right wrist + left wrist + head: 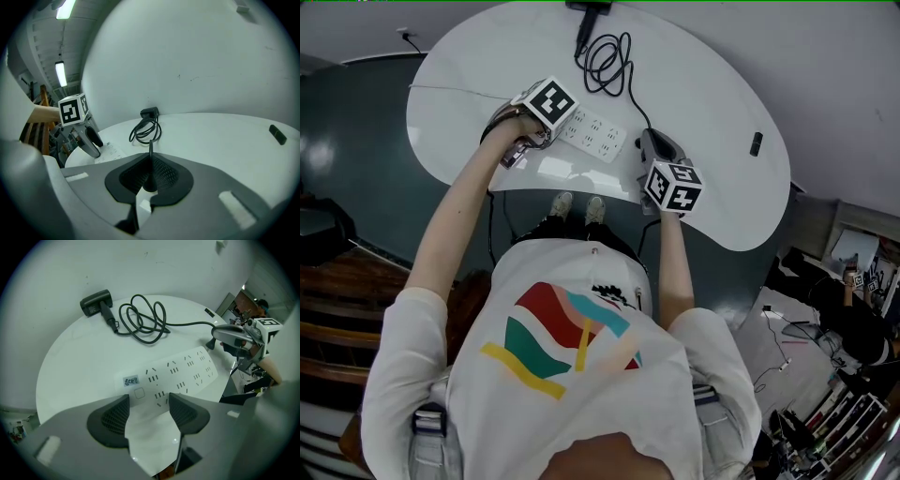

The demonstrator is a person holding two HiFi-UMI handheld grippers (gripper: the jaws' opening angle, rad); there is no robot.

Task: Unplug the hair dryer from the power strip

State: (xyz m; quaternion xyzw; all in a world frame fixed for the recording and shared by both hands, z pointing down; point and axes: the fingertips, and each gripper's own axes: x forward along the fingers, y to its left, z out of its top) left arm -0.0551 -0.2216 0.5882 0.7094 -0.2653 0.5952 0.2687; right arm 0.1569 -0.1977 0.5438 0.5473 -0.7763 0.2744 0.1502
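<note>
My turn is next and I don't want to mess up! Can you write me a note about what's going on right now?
Left gripper: fingers look clamped on the near end of the power strip, pinning it to the white table.
Right gripper: shut on the plug, held clear of the strip's far end.
Hair dryer: at the table's far edge, its cord coiled beside it.
Done: plug is out; the sockets in view look empty.
Left: probably set the plug down and let go.
</note>
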